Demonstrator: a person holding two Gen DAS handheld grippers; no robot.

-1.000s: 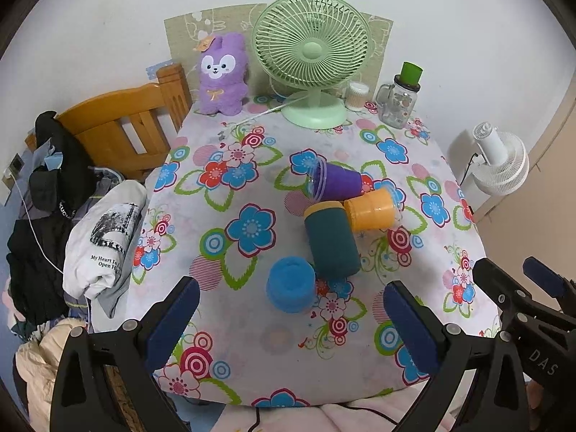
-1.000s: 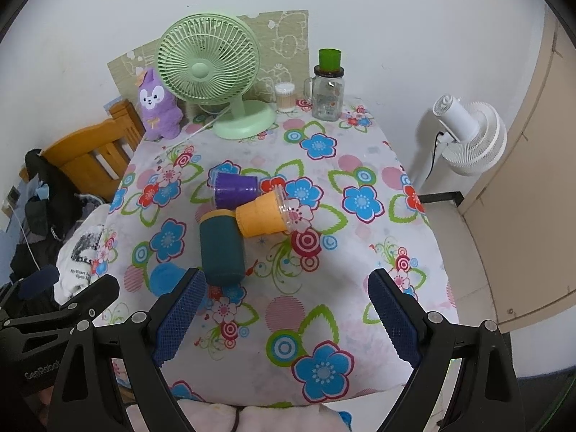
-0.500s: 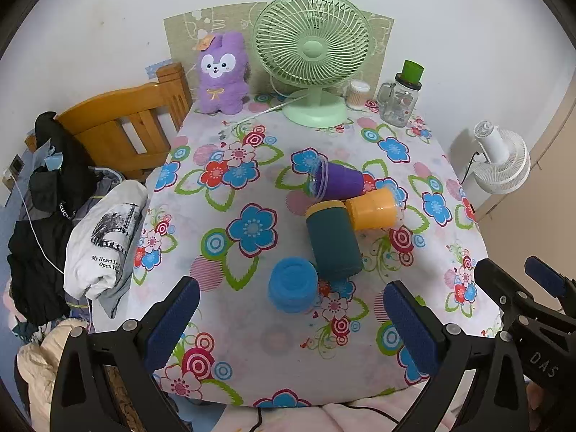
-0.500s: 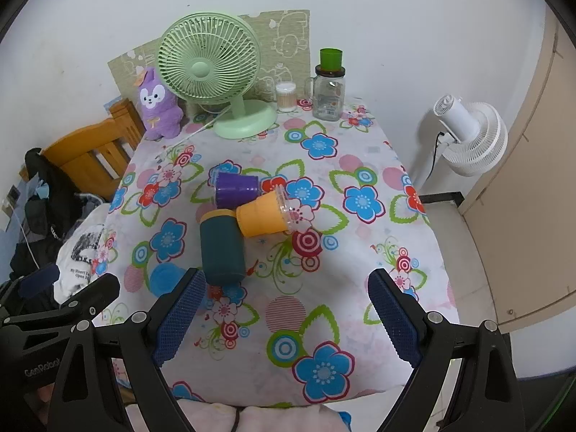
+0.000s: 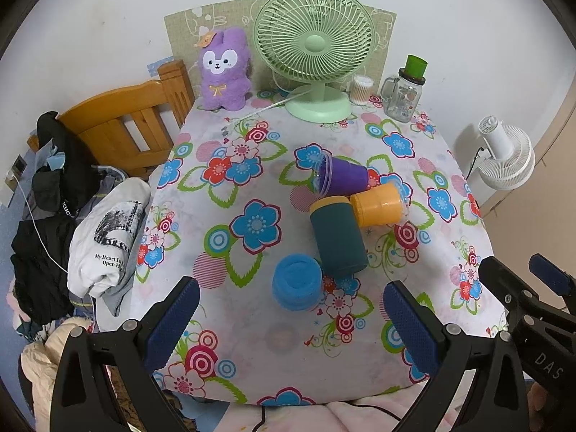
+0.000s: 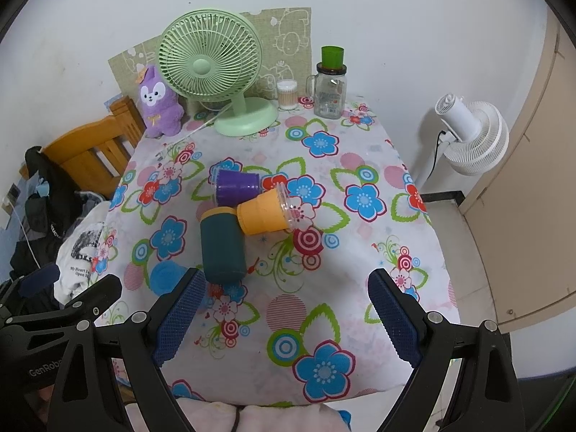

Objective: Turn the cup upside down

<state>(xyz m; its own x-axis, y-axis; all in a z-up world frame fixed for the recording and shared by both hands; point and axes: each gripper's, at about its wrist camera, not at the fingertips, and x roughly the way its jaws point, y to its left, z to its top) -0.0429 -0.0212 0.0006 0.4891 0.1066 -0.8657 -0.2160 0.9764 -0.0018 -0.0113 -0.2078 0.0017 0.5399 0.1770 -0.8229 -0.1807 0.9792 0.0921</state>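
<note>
the left gripper (image 5: pixel 286 318) hung with jaws wide and empty, the blue cup (image 5: pixel 297 282) (base up) standing just ahead between them. the right gripper (image 6: pixel 286 315) was equally spread, nothing held; the dark green cup (image 6: pixel 222 244) lay on its side just beyond its left jaw, touching the orange cup (image 6: pixel 265 213).

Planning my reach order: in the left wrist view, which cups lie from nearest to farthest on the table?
blue cup → dark teal cup → orange cup → purple cup
</note>
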